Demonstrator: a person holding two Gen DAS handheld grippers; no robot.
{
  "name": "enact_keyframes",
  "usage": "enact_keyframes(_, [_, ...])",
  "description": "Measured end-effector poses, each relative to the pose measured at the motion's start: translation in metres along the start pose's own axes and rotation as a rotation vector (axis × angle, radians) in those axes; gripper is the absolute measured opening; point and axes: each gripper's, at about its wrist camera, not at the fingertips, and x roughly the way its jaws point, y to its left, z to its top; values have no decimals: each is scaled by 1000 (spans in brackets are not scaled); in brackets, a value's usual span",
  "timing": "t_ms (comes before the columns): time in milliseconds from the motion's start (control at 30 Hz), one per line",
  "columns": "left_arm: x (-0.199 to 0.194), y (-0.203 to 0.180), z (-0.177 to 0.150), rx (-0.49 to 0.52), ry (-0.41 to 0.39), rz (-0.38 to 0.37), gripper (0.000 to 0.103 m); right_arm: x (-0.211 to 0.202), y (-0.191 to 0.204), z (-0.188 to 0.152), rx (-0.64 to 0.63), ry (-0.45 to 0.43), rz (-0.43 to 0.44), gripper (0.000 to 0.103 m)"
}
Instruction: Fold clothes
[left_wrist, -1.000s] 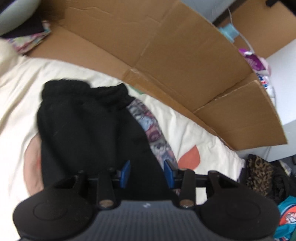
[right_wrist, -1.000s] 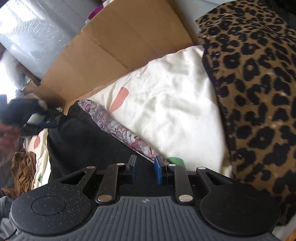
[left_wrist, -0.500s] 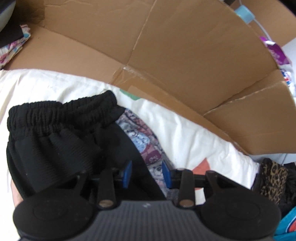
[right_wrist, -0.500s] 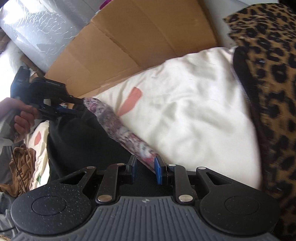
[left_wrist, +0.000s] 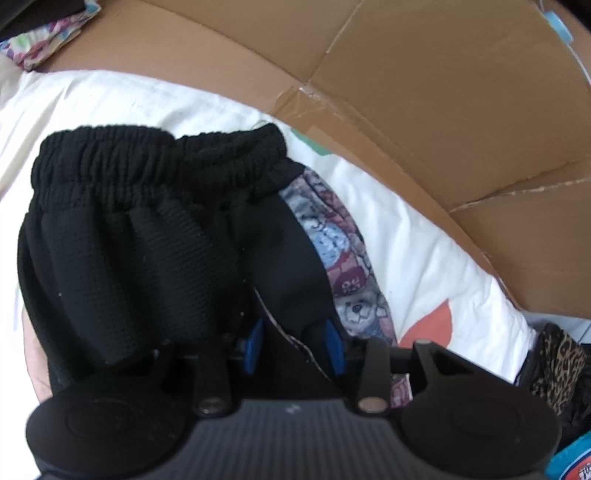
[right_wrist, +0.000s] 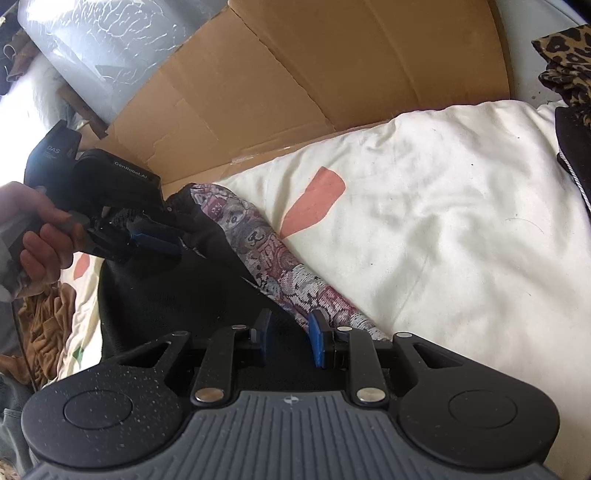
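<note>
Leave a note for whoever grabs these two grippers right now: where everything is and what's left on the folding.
Left gripper: jaws opening, black fabric between them, near the waistband end.
Right gripper: jaws opening, over the other end of the garment; grip unclear.
Black shorts with a teddy-bear print side stripe lie doubled over on the white duvet, beside flattened cardboard.
Done: first fold appears laid.
Left: let go, smooth, fold again if needed.
</note>
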Motion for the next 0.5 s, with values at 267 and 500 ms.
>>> enact_keyframes(267, [10, 3, -10, -32, 14, 17, 41, 8, -2, -2, -69, 27, -16, 38])
enact_keyframes(500, [17, 7, -15, -5, 10, 29, 20, 10, 3, -7, -157, 42, -26, 36])
